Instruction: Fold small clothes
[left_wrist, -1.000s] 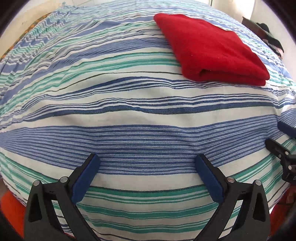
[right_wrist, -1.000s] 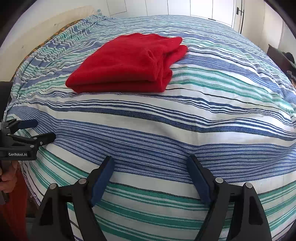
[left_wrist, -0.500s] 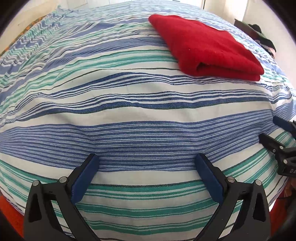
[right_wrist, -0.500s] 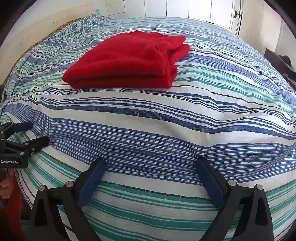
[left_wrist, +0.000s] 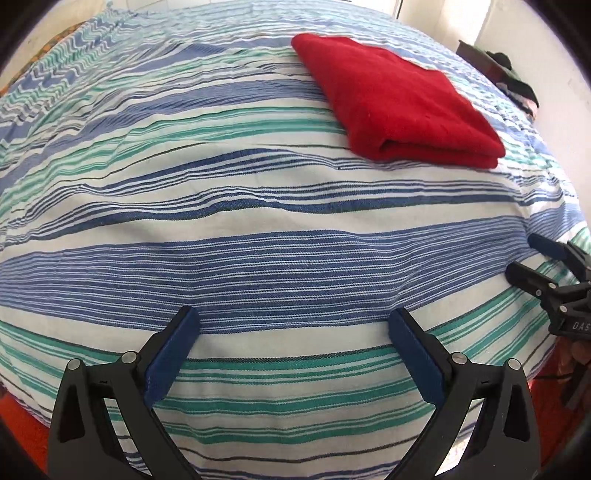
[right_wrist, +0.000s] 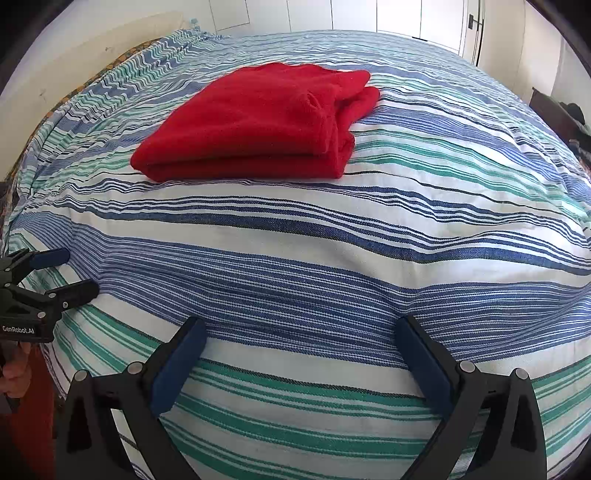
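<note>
A red garment (left_wrist: 395, 99) lies folded into a thick rectangle on the striped bed, far from both grippers; it also shows in the right wrist view (right_wrist: 258, 122). My left gripper (left_wrist: 291, 321) is open and empty over the near part of the bed. My right gripper (right_wrist: 301, 330) is open and empty, also near the bed's front edge. Each gripper appears in the other's view: the right one (left_wrist: 524, 258) at the right edge, the left one (right_wrist: 79, 271) at the left edge, both open.
The bed cover (right_wrist: 332, 258) has blue, green and white stripes and bulges toward me. Dark clothes (left_wrist: 513, 77) lie on furniture past the bed's far right corner. White cupboard doors (right_wrist: 399, 18) stand behind the bed. Orange floor (left_wrist: 22, 417) shows below the front edge.
Both grippers have drawn back from the folded red garment toward the bed's front edge. The right gripper's jaws have opened a little wider. The garment has not moved.
</note>
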